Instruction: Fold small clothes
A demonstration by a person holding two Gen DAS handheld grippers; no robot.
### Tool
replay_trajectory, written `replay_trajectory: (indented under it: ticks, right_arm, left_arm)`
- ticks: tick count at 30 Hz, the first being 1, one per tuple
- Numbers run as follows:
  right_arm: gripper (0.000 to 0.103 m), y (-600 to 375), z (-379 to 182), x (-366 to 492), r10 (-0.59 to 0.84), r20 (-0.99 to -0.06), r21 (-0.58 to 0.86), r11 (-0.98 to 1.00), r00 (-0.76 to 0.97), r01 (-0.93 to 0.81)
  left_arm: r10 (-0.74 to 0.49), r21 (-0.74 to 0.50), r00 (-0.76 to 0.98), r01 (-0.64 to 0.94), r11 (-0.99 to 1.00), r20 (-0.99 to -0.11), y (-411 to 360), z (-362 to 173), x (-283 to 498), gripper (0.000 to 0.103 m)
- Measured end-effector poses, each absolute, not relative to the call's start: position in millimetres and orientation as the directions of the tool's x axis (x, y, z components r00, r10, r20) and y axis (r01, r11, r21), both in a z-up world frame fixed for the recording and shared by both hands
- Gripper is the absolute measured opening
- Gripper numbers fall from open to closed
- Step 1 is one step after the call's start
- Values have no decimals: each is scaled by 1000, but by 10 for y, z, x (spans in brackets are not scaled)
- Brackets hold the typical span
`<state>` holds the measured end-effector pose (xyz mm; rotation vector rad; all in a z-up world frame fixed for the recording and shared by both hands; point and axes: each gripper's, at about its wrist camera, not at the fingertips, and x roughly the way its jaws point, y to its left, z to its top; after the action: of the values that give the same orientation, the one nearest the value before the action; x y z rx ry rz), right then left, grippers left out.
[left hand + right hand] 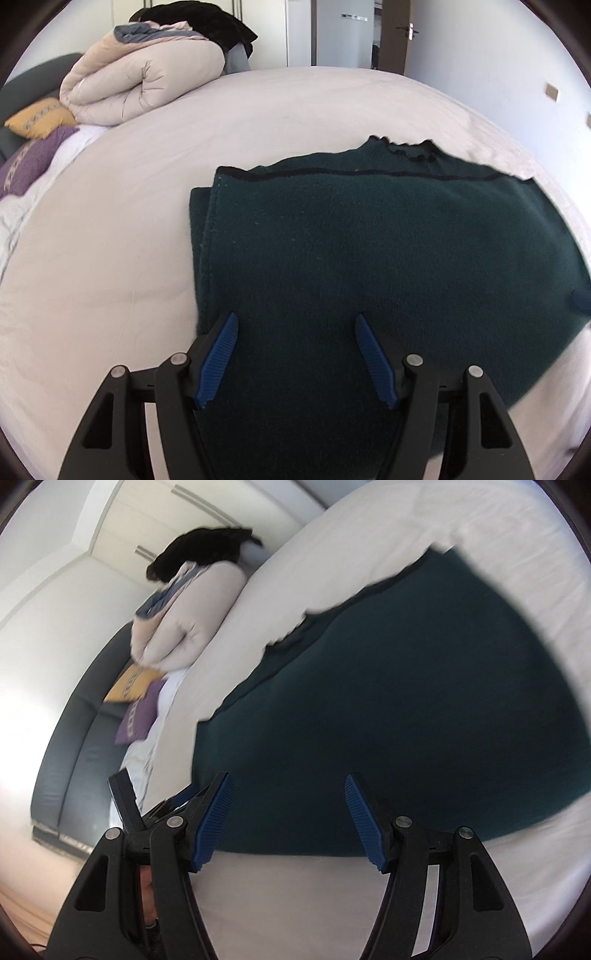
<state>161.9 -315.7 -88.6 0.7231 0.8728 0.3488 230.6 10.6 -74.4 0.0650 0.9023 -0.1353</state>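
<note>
A dark green knitted sweater (369, 251) lies folded flat on the white bed (129, 229), its neckline at the far side. My left gripper (295, 321) is open just above the sweater's near left part, holding nothing. In the right wrist view the same sweater (406, 701) fills the middle, blurred. My right gripper (290, 782) is open and empty, over the sweater's near edge. The left gripper's tip (125, 801) shows at the lower left of that view.
A rolled beige duvet (140, 81) with dark clothing (199, 26) on top lies at the bed's far left. Yellow (40, 118) and purple (29, 162) cushions sit by the dark headboard (66, 738). A door (395, 33) stands beyond the bed.
</note>
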Motion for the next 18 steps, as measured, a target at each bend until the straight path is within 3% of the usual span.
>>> replay_trajectory:
  ticks: [4, 8, 18]
  right_arm:
    - [62, -2809, -1009, 1779, 602, -573, 717, 697, 557, -16]
    - [62, -2798, -1175, 1907, 591, -600, 708, 706, 539, 14]
    - [62, -3863, -1165, 1522, 397, -593, 707, 674, 701, 216]
  left_arm:
    - [-179, -68, 604, 202, 977, -777, -83, -677, 2201, 68]
    - [-153, -17, 570, 238, 971, -807, -268, -852, 2178, 68]
    - [-186, -125, 572, 145, 982, -799, 353, -838, 1997, 66]
